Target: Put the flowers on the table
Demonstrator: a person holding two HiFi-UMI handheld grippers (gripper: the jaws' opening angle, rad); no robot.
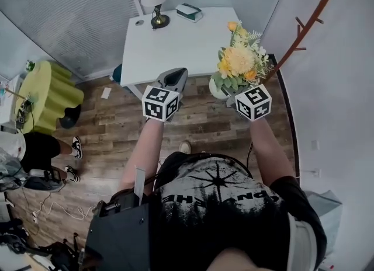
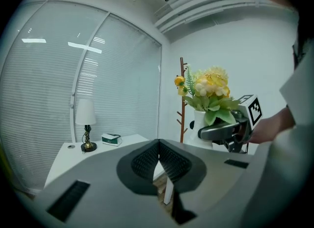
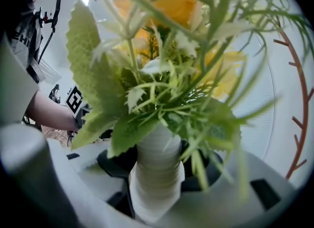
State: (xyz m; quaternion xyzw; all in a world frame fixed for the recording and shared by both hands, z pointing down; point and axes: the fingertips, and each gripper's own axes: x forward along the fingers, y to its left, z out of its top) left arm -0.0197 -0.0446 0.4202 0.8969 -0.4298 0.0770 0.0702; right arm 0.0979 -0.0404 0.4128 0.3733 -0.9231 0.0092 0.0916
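The wood-plank floor point(image 1: 198, 125) is seen bare between the person and the table. One white rectangular table point(image 1: 175, 48) with a smooth top and square corners is noted; its near half and right side are left open, and only its far edge is occupied. One reddish-brown coat rack point(image 1: 311, 23), slender and curved with short pegs, is set by the wall to the right of the table.

One bunch of flowers point(image 1: 239, 59), yellow and orange with toothed green leaves, is held in the air at the table's near right corner, and is not set down on the top. It is carried in one white ribbed vase point(image 2: 199, 121) with a narrow neck.

Two claws are counted. The right claw point(image 3: 157, 169) is spread wide and closed around the neck of the vase. The left claw point(image 2: 158, 156) is pressed together with nothing between its dark ridged pads, and is held over the table's near edge, apart from the vase.

On the far edge are counted one lamp point(image 1: 155, 2) with a white shade and brass base, one green-and-white box point(image 1: 190, 11), and one small round disc point(image 1: 139, 23).
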